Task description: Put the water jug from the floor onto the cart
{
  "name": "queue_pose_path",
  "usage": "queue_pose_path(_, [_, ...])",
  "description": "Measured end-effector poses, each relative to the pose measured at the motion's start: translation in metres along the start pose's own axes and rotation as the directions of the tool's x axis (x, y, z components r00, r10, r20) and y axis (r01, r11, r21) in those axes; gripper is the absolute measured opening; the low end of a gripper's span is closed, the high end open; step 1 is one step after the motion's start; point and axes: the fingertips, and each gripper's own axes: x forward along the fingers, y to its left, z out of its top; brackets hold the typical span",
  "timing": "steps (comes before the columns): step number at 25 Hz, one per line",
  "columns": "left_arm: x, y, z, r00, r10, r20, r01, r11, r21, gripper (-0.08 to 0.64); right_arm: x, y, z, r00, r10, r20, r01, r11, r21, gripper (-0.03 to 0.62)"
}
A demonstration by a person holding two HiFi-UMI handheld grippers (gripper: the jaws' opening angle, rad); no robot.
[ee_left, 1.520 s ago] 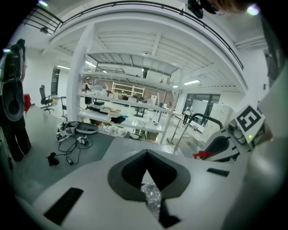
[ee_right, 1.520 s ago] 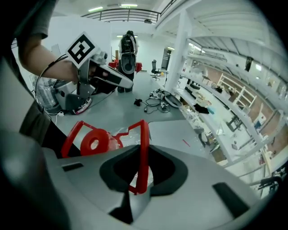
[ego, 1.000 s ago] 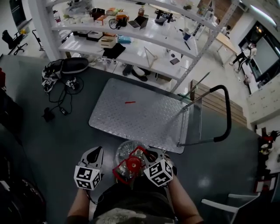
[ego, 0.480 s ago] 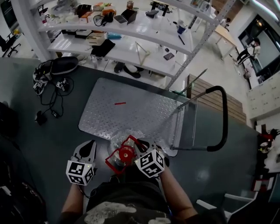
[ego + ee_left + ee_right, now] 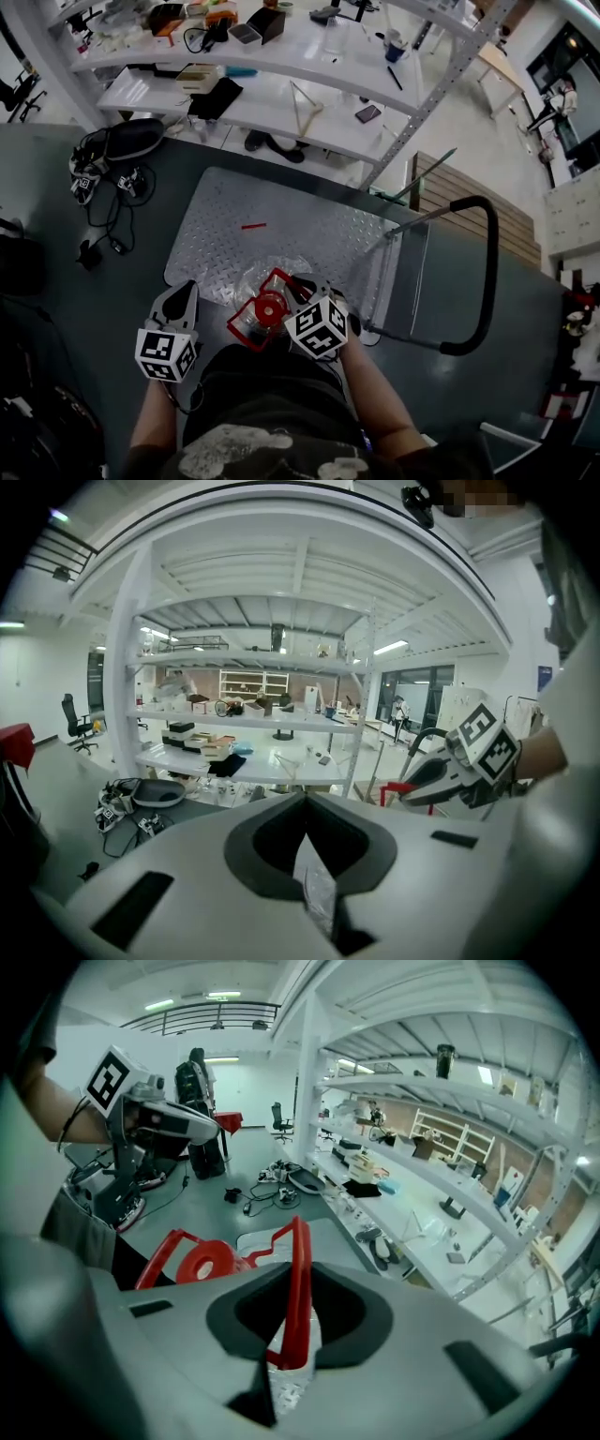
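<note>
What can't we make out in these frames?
- Jug body and fill: head view, under its cap, handle and the right hand-held gripper; right gripper view, behind that gripper's shell.
- Whether the jug's base touches the cart: head view looks down on it.
- Red bit on the cart: head view, too small to identify.
- Cart wheels: head view, under the deck.

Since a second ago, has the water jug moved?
Yes. The water jug has come forward: then short of the cart, now over its near edge.
</note>
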Motion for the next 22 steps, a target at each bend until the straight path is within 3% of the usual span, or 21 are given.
queue_pose_path(14, [0.098,0.016,0.033,0.987,-0.144,-0.069,0.147,0.988,0.042,0.005,0.054,-0.081,0.004,0.999,-0.036,-0.035,0.04,0.991,0.128,0.046])
queue_pose_path(22, [0.141,0.038,0.042,0.977,-0.19,-0.097,0.194,0.98,0.034,0.005,0.09,-0.123,-0.01,0.992,-0.046,-0.121,0.07,0.978,0.198,0.048])
